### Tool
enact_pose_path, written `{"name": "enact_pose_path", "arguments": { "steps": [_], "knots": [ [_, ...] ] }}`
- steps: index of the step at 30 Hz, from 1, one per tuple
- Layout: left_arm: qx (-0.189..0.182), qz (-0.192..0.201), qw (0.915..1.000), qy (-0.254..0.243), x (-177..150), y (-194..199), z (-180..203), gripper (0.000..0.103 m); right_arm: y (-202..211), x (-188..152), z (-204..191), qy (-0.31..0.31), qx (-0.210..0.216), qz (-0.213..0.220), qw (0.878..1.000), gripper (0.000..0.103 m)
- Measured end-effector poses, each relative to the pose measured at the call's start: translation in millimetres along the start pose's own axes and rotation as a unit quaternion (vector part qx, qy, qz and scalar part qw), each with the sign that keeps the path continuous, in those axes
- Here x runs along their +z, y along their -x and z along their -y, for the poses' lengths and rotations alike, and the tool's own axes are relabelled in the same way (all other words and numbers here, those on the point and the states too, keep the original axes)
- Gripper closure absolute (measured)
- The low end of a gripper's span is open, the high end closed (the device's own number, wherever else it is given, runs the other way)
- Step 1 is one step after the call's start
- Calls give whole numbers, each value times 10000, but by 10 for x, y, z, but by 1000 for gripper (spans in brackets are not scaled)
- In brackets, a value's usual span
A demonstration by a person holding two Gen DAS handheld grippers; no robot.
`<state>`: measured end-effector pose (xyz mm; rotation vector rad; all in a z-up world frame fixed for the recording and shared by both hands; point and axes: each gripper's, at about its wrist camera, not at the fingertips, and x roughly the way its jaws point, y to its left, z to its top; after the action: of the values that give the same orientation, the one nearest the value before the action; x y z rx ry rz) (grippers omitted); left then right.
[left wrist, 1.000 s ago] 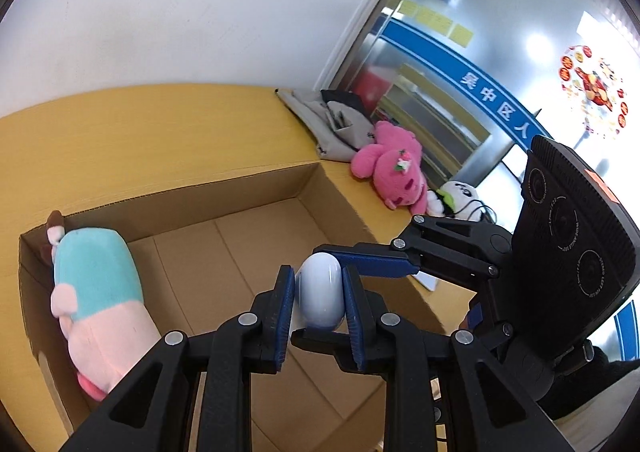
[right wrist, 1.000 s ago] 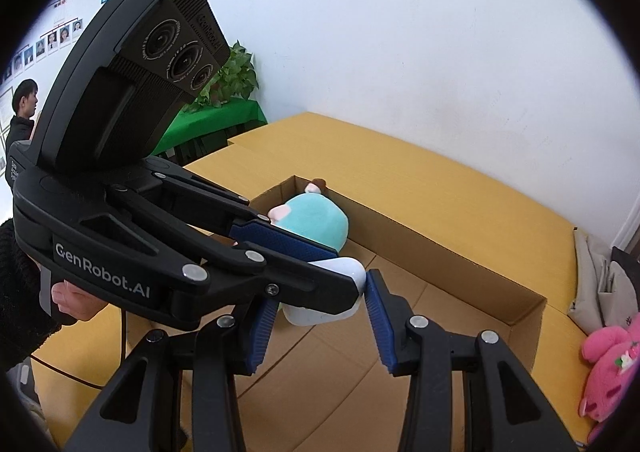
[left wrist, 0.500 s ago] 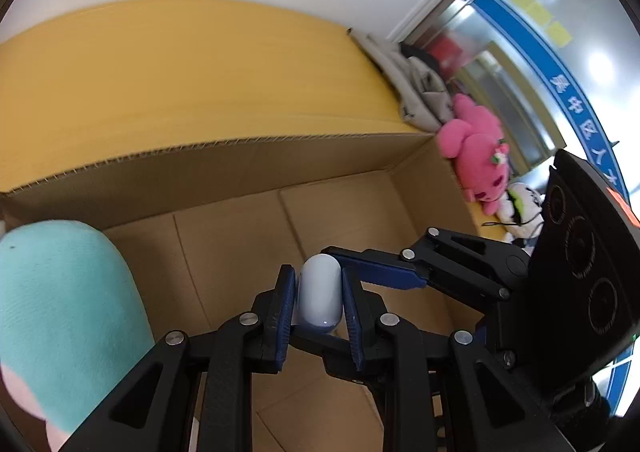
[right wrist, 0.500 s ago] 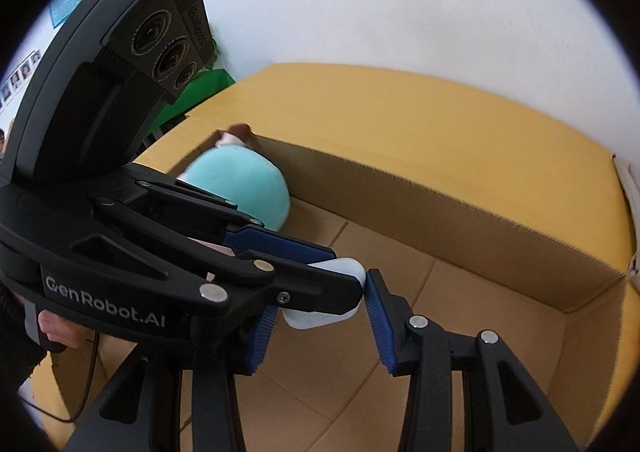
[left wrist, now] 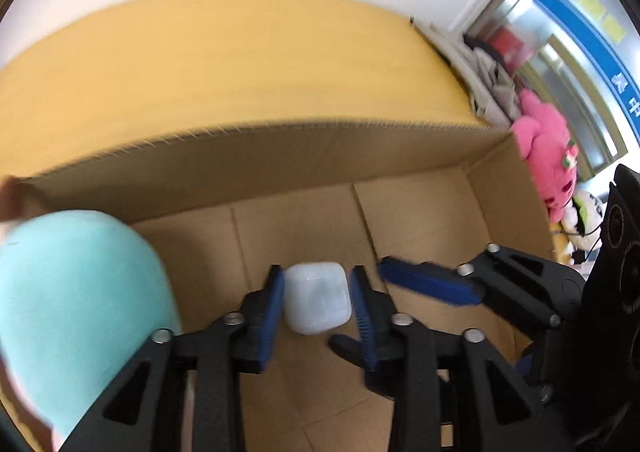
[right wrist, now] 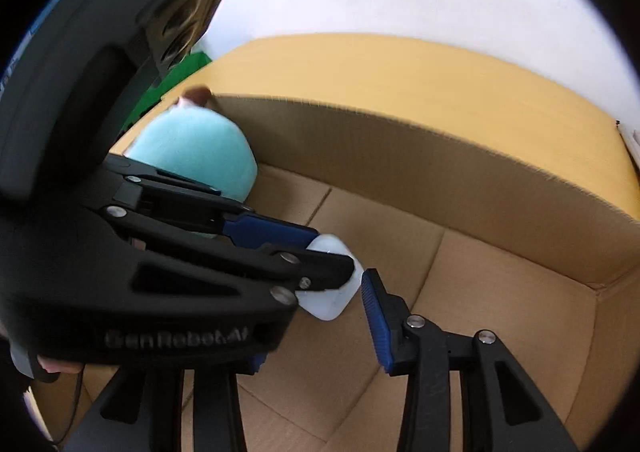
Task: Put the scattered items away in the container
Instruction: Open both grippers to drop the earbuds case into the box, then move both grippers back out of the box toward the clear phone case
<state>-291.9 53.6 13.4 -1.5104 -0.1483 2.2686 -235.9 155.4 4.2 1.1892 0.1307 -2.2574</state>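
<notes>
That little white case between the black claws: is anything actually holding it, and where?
Cannot tell. The white case sits between the left gripper pads over the cardboard box, a thin gap each side; it looks released.

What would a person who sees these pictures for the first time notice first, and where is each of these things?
The eye falls first on the small white case between the blue pads of the left gripper, low inside the open cardboard box. Next is the big turquoise plush lying at the left end of the box. Outside the box, at the right, a pink plush toy lies on the yellow table.
</notes>
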Motion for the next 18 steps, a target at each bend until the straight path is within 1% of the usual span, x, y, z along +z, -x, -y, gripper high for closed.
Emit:
{"name": "enact_pose_path", "arguments": {
  "steps": [1,2,3,4,5,7,9,10,11,13,14,16,17,18],
  "knots": [
    [32,211,9998,-7,-35,147,-2,50,100,1,-16,-15,-25,82,10000,50],
    [86,441,9990,-13,-71,310,2,40,200,-2,-36,-14,-82,152,9999,45],
    [95,638,9979,-13,-108,461,8,35,313,-12,-63,9,-154,226,9996,44],
    [58,840,9964,-16,-173,636,17,26,476,-37,-109,46,-217,325,9992,44],
    [17,1027,9947,-19,-241,802,25,21,599,-60,-137,64,-250,387,9989,43],
    [48,1427,9897,-70,-434,1158,54,18,925,-158,-283,47,-415,497,9979,39],
    [209,1777,9837,-189,-681,1494,101,17,1190,-243,-374,-20,-514,622,9967,36],
    [296,1930,9805,-226,-807,1638,127,15,1364,-310,-426,-62,-537,733,9958,33],
    [396,2095,9767,-260,-948,1781,159,9,1515,-376,-465,-105,-556,835,9949,29],
    [643,2426,9674,-325,-1224,2023,238,0,1823,-579,-641,-220,-633,1062,9921,24],
    [805,2579,9622,-351,-1383,2134,268,0,1980,-668,-659,-271,-660,1142,9909,24],
    [1073,2726,9555,-356,-1620,2226,357,0,2191,-878,-718,-413,-679,1238,9891,23],
    [1184,2757,9533,-334,-1748,2236,390,0,2157,-831,-688,-481,-693,1215,9890,23],
    [1261,2772,9520,-310,-1884,2247,401,0,2128,-883,-715,-548,-750,1170,9888,23]
  ]
}}
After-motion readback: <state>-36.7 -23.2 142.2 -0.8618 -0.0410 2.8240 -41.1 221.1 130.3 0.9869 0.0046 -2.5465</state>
